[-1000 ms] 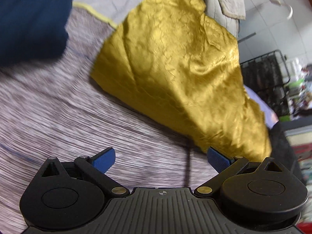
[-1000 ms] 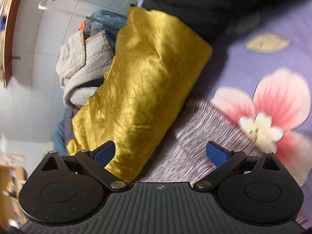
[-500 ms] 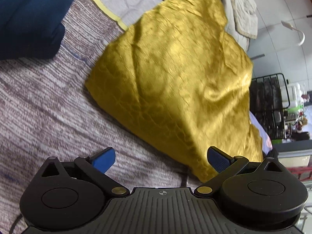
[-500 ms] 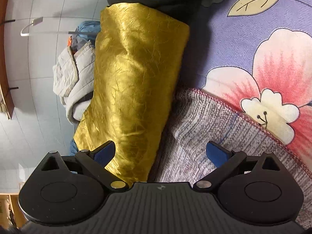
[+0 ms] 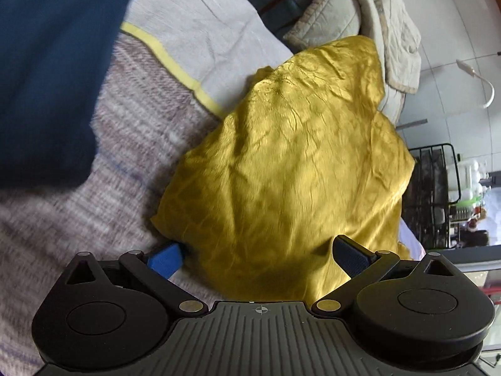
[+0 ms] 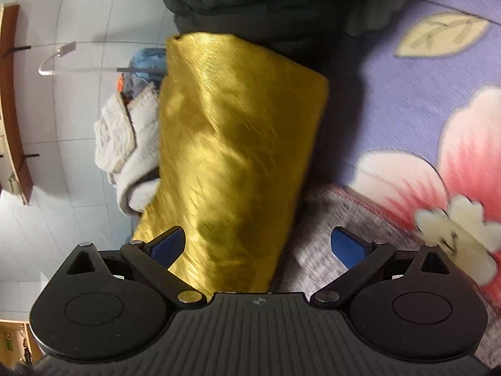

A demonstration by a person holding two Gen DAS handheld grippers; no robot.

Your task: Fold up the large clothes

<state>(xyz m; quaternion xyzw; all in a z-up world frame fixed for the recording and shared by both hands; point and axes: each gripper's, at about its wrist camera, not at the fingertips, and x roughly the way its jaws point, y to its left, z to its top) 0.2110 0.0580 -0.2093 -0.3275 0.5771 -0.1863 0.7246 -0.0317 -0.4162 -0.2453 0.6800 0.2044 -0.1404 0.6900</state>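
Observation:
A shiny gold garment [image 5: 291,163] lies folded in a thick bundle on the bed. It also shows in the right wrist view [image 6: 235,156] as a long upright fold. My left gripper [image 5: 258,258] is open, its blue pads on either side of the bundle's near edge, with the cloth between the jaws. My right gripper [image 6: 260,244] is open too, with the bundle's lower end between its jaws, near the left pad. A grey striped knit garment [image 5: 103,163] lies spread under and beside the gold one, and its red-stitched edge shows in the right wrist view [image 6: 353,216].
A dark blue garment [image 5: 50,72] lies at left. A pale grey cloth with a yellow stripe [image 5: 200,40] and beige quilted jackets [image 5: 369,15] are behind. A dark garment pile [image 6: 281,0] sits at the top. The flowered purple bedsheet [image 6: 422,100] is at right. A black wire rack [image 5: 435,194] stands beside the bed.
Both grippers have moved in toward the gold bundle, which now lies between each pair of open jaws. The jaws have stayed open.

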